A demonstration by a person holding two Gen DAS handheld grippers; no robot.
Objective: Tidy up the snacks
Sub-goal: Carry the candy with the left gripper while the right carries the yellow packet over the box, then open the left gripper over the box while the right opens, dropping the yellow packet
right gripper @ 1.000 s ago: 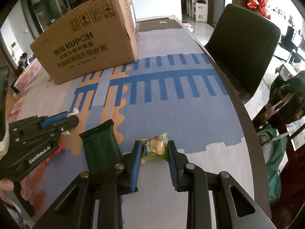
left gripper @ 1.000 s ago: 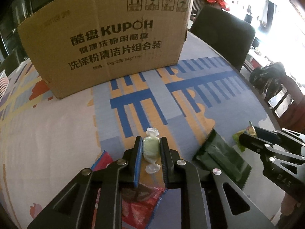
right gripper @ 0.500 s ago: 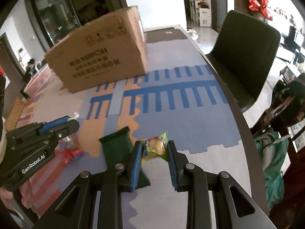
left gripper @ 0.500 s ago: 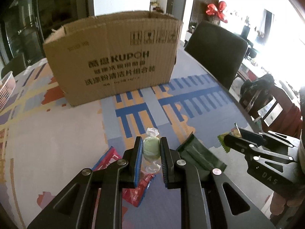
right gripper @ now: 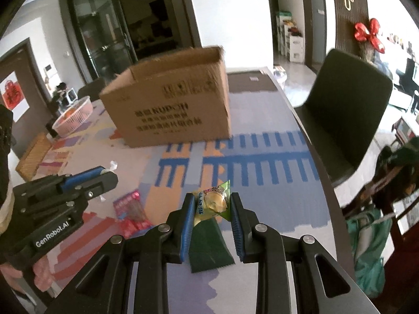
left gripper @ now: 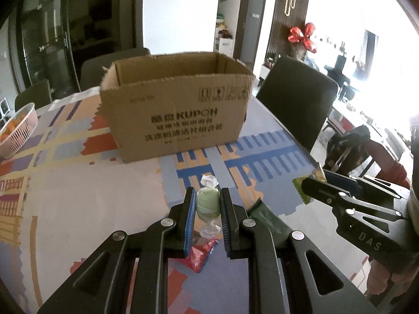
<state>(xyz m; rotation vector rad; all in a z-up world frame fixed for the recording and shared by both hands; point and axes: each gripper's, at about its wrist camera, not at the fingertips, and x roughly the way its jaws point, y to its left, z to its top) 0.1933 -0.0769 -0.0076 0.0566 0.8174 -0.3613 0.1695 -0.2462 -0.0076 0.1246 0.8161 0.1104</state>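
- The left tongs [left gripper: 207, 210] were clamped on a pale green wrapped candy [left gripper: 207, 204], low in the middle of the left wrist view; its twisted clear ends stuck out ahead of and behind the pads, so its long axis ran along the fingers.
- The right tongs [right gripper: 211, 208] were pinched on a yellow-green snack packet [right gripper: 213, 202], low centre in the right wrist view; the packet sat crosswise between the blue pads, one corner poking upward.
- The open cardboard box [left gripper: 175, 110] stood on the counter [left gripper: 78, 196] in the upper middle of both views, ahead of and beyond both tongs, its open top facing up; I judged it the place the snacks were bound for.
- From the right wrist view the box lay up and left of the packet; from the left it lay nearly straight ahead, so the left hand looked to have the more direct line.
- Both loads hung clear of the counter; a dark green packet [right gripper: 209, 246] and a red packet [left gripper: 200, 256] lay flat beneath, not yet picked up.
- The next move, I reckoned, turned on clearing the box's near wall before letting go.
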